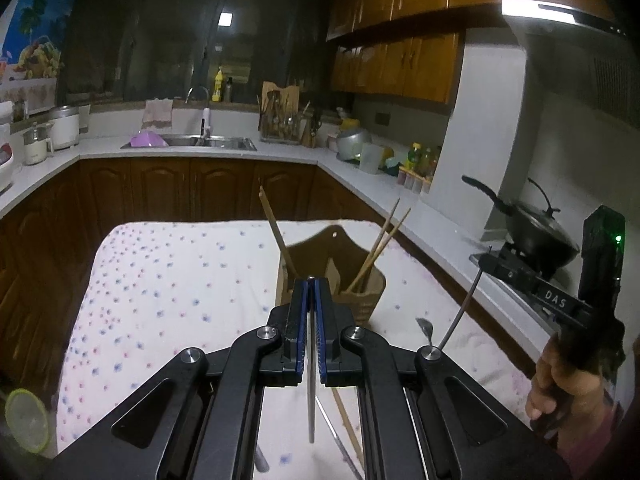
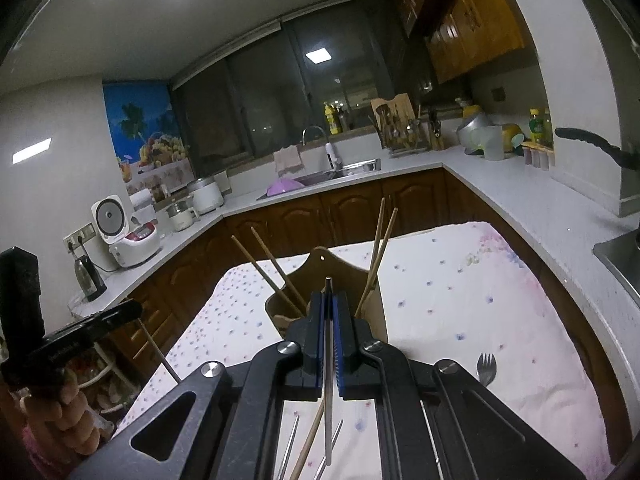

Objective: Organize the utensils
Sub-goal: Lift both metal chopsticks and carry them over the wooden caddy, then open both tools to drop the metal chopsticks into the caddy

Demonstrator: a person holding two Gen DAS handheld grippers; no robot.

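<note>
Utensil holder (image 1: 362,292), a brown compartmented caddy with a hanging hole in its raised back, standing upright on the desk (image 1: 172,280), which is covered by a floral-dotted cloth. Wooden chopsticks (image 1: 380,248) lean out of its right compartment, and further wooden chopsticks (image 2: 276,276) lean to the left from the left compartment. Left gripper (image 1: 311,280): fingers closed on a thin metal chopstick (image 1: 311,380) that runs back between the blue pads toward the camera, the tips held just in front of the holder. Right gripper (image 2: 329,296): fingers likewise closed on a second metal chopstick (image 2: 328,392), whose end projects slightly past the tips, in front of the holder's middle. A metal fork (image 2: 486,368) lies on the cloth to the right of the holder, and more metal and wooden sticks lie on the cloth beneath the right gripper. A hand (image 1: 560,384) grips the right gripper's handle at the edge of the left wrist view.
</note>
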